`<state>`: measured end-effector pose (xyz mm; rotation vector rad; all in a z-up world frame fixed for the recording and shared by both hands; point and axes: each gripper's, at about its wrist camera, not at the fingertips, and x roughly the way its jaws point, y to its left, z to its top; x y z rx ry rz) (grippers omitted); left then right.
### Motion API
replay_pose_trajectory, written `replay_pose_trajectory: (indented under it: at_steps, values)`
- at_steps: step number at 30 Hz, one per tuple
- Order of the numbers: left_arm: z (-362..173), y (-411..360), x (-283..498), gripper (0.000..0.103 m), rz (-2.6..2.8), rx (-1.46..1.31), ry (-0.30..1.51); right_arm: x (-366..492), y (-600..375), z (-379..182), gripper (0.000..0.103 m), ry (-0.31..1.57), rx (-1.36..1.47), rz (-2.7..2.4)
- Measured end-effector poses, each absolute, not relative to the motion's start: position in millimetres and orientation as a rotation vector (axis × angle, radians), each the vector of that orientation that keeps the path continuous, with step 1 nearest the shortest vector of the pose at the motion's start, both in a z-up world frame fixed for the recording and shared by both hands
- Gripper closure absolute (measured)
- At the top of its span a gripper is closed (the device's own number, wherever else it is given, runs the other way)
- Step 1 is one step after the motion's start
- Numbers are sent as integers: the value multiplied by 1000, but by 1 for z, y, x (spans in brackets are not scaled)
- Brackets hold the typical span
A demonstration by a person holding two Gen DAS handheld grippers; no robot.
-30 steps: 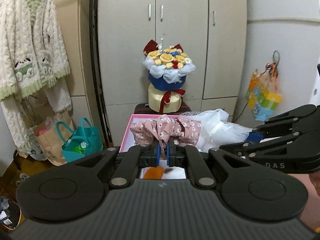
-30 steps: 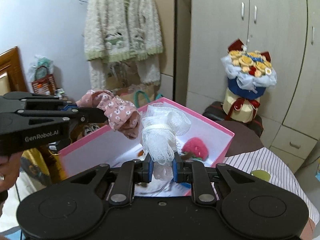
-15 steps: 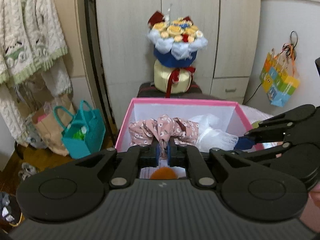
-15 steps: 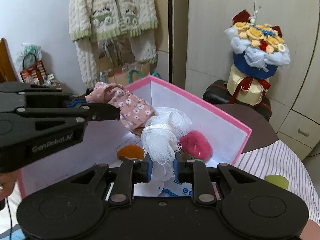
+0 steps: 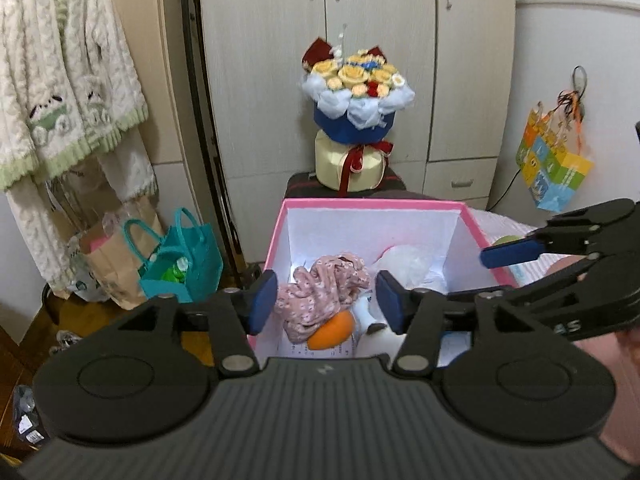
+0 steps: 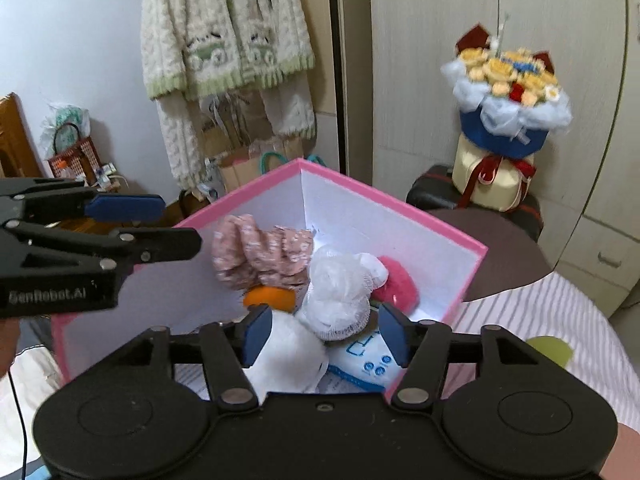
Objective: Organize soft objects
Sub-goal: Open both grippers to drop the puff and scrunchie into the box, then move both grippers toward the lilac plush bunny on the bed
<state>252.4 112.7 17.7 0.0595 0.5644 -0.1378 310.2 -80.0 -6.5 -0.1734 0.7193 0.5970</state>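
— Scrunchies? 
— Pink floral scrunchie [image 5: 320, 298] and white mesh scrunchie [image 6: 340, 296] lie inside the pink box [image 5: 276, 232] (touching).
— Grippers? 
— Left gripper [image 5: 326, 306] and right gripper [image 6: 326, 338]: jaws just opened, both released, nothing gripped.

The left camera sits on the left tool [image 5: 326, 300] and looks forward and a bit down, right into the pink box [image 5: 372, 204] from its near side. The box is very close. Far behind stands the wardrobe [image 5: 360, 60] with the flower bouquet [image 5: 356, 92] in front.

The right camera sits on the right tool [image 6: 326, 334] and looks more steeply down into the same box [image 6: 384, 200] from a corner. Both views share the box, the bouquet [image 6: 506, 92], the wardrobe [image 6: 420, 60] and the hanging white robe [image 6: 224, 32]. Each camera also sees the other tool at its edge.
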Motion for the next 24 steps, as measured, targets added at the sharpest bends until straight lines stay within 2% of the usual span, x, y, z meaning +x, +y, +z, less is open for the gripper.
replay_pose_trajectory:
  at_steps: [7, 16, 24]
  values:
    - [36, 110, 201, 29, -166, 138, 491, 253, -107, 14, 34, 654, -181, 589]
    - [55, 100, 139, 20, -239, 192, 463, 184, -130, 38, 30, 620, -205, 566]
    - [64, 87, 100, 14, -388, 175, 517, 134, -150, 49, 28, 600, -233, 565]
